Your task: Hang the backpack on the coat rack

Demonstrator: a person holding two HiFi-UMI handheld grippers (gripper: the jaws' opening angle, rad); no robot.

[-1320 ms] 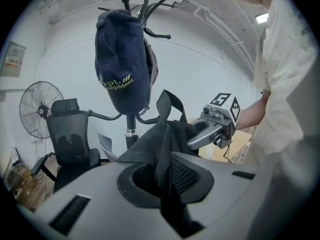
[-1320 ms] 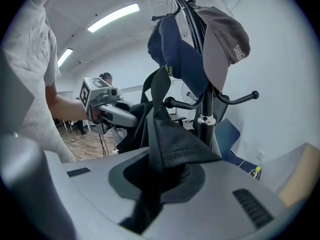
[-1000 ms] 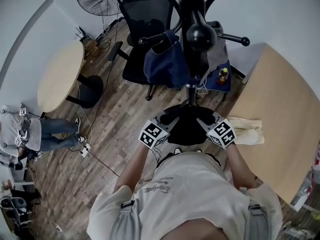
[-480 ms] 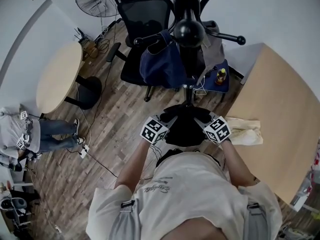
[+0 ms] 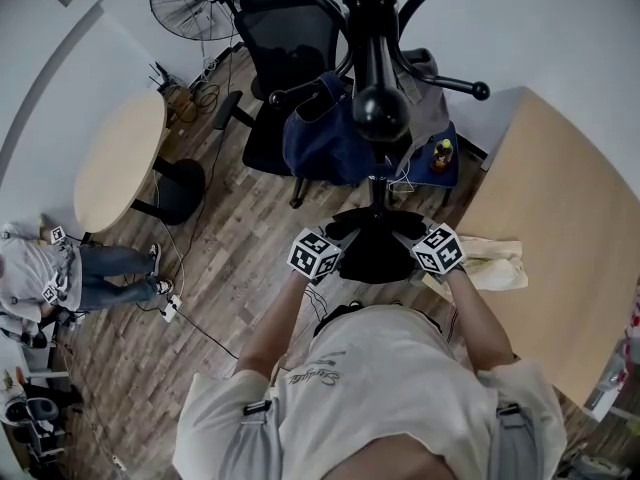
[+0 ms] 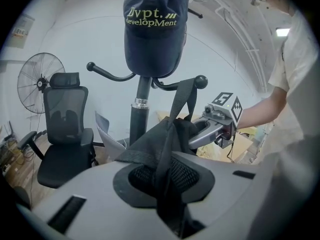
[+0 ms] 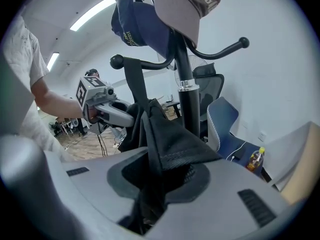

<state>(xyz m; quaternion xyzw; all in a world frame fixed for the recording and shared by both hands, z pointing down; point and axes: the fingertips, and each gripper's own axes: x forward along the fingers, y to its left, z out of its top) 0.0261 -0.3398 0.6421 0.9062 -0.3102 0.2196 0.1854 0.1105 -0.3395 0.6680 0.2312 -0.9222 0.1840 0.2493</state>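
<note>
Backpack (image 5: 375,253) has shifted closer to the coat rack (image 5: 378,118); left gripper (image 5: 343,240) clamps its fabric, right gripper (image 5: 410,238) jaws opening around the fabric

A: Where does the head view look from?
B: From high above, facing steeply down. The coat rack (image 5: 380,116) fills the upper centre and the floor (image 5: 230,258) lies far below.
A: And the 2 gripper views?
B: Both sit low, right against the backpack (image 6: 165,144), and face the rack's pole close ahead. The left gripper view looks from 1 side, the right gripper view from the opposite side.
A: What do they share?
B: All 3 show the rack, the backpack and the office chair (image 6: 62,129).
</note>
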